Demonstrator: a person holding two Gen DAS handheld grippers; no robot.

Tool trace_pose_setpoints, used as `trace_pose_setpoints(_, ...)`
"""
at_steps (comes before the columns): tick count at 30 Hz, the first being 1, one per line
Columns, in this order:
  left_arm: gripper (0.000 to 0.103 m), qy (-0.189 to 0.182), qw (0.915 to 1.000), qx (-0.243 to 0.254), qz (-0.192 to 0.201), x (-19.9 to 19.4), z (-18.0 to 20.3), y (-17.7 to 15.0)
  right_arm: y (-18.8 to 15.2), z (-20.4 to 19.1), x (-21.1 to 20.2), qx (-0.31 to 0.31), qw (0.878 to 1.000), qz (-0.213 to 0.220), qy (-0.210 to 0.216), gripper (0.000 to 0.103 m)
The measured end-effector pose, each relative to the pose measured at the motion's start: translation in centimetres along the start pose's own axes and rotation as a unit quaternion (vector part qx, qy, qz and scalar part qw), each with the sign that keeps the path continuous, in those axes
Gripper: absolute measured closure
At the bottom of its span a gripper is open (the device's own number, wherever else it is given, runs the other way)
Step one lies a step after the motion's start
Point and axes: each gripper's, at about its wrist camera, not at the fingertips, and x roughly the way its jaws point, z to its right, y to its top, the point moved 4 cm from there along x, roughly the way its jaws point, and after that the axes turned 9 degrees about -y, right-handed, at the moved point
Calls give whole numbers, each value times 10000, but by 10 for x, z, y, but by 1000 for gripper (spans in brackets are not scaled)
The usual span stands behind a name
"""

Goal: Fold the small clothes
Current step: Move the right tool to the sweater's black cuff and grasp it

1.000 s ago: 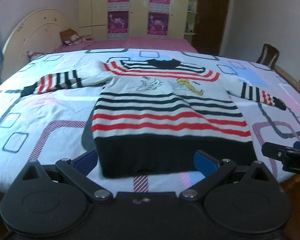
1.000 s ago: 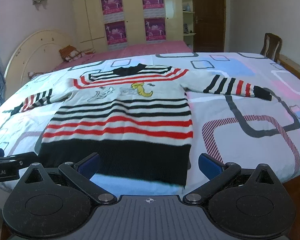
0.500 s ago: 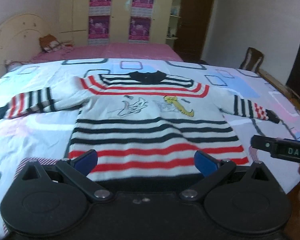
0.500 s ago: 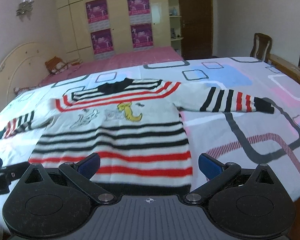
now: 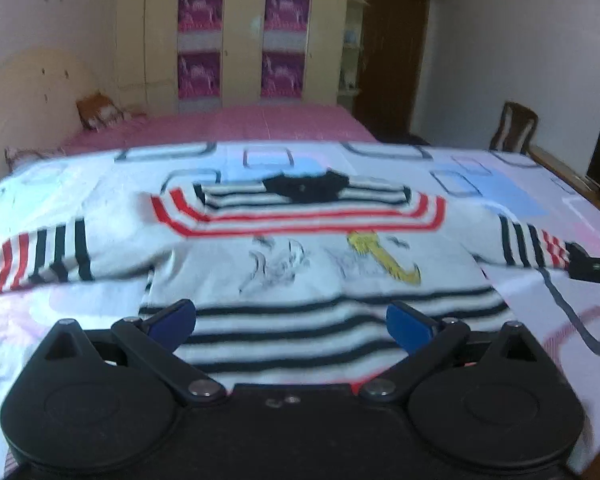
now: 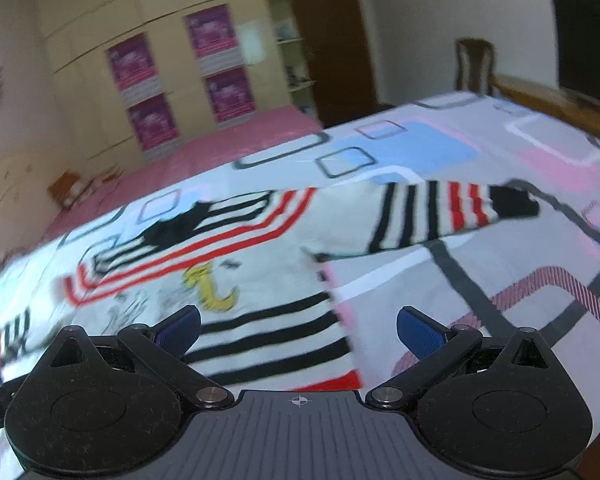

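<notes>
A small white sweater (image 5: 300,264) with red and black stripes and a black collar lies flat, face up, on the bed, sleeves spread to both sides. My left gripper (image 5: 292,322) hovers open over its middle stripes, nothing between the blue pads. In the right wrist view the same sweater (image 6: 260,264) runs to the left, and its striped right sleeve (image 6: 440,212) with a black cuff stretches out ahead. My right gripper (image 6: 298,326) is open above the sweater's right side edge, holding nothing. The other gripper's tip shows at the right edge of the left wrist view.
The bed sheet (image 6: 500,152) is white with blue, pink and grey squares. A pink bed (image 5: 240,124) and a cream headboard (image 5: 28,92) lie behind, then wardrobe doors with posters. A wooden chair (image 5: 514,126) and a dark screen (image 6: 584,36) stand at the right.
Both grippers have moved forward over the sweater, from its black hem up to the chest stripes. The right gripper has also swung right, towards the sleeve. Both stay open.
</notes>
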Motion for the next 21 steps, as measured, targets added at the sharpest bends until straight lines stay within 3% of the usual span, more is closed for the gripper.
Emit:
trace_pose_setpoints(4,1,-50,9999,76,-47,27,10,10,20,35,21,193,9993,109,-298,0)
trace_pose_setpoints(7,1,-446,9984,-90,-339,54,22,20,35,61,44,334,9984,122,-432,0)
trace_pose_setpoints(10,2,-573,9970,-262,-446,76,35,26,49,88,73,527,9972,50,-525,1)
trace_pose_setpoints(11,2,-619,9965,-305,-471,84,41,28,55,98,82,597,9966,79,-561,13)
trace_pose_setpoints(12,2,-629,9961,-322,-520,94,46,31,59,107,92,648,9962,44,-577,45)
trace_pose_setpoints(13,2,-632,9958,-328,-574,102,51,33,62,118,104,773,9951,-58,-619,51)
trace_pose_setpoints(19,2,-496,9958,-233,-727,138,79,44,78,187,158,1713,9827,-207,-669,52)
trace_pose_setpoints(21,2,-421,9958,-221,-783,145,83,44,79,203,172,1959,9781,-321,-632,64)
